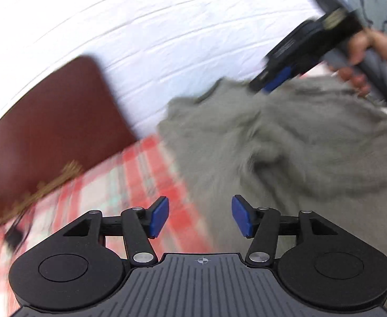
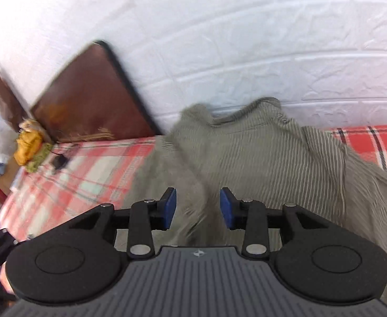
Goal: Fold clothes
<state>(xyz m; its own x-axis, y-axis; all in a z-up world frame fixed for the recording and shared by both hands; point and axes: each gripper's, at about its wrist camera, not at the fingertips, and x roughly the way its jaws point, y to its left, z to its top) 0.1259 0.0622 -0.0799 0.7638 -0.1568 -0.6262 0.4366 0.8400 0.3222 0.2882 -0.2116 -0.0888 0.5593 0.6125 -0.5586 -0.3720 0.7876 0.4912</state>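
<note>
A grey-green striped shirt (image 2: 267,163) lies rumpled on a red plaid bedcover (image 2: 88,174), its collar toward the white wall. It also shows in the left wrist view (image 1: 259,148), blurred by motion. My left gripper (image 1: 200,216) is open and empty, hovering over the shirt's left edge. My right gripper (image 2: 198,208) is open and empty above the shirt's middle. In the left wrist view the right gripper (image 1: 270,82) hangs over the collar area, held by a hand (image 1: 375,50).
A dark brown headboard (image 2: 88,97) leans against the white brick-pattern wall (image 2: 246,39) at the left. A yellow bundle (image 2: 27,145) and a small black object (image 2: 60,162) lie near the bed's left end. The plaid cover (image 1: 114,185) is bare left of the shirt.
</note>
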